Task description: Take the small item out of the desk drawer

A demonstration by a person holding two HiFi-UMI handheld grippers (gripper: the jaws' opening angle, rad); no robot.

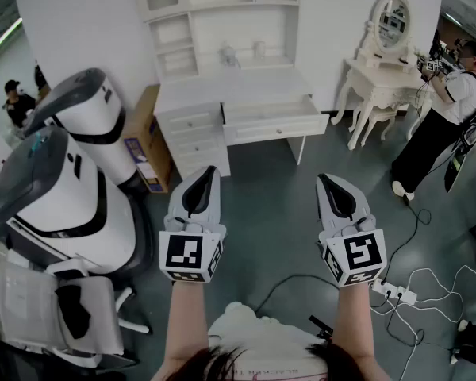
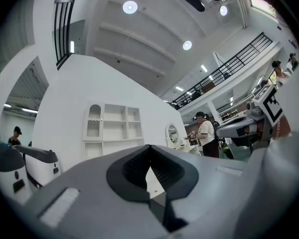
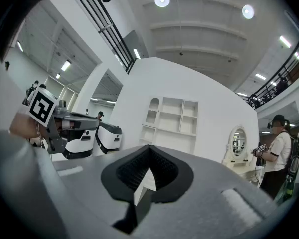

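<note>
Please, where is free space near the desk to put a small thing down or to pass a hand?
Free: the desk top in front of its shelves, above the open drawer; the grey floor before the desk. Crowded: white machines left, person and power strip right.

The inside of the open drawer (image 1: 271,111) shows too small from here — what lies in it cannot be made out.

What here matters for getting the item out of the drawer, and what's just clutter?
For the job: desk; its open drawer; left tongs and right tongs, both shut and empty. The item itself isn't visible.

Lying about: dressing table; cardboard box; power strip; chair; bystander.
</note>
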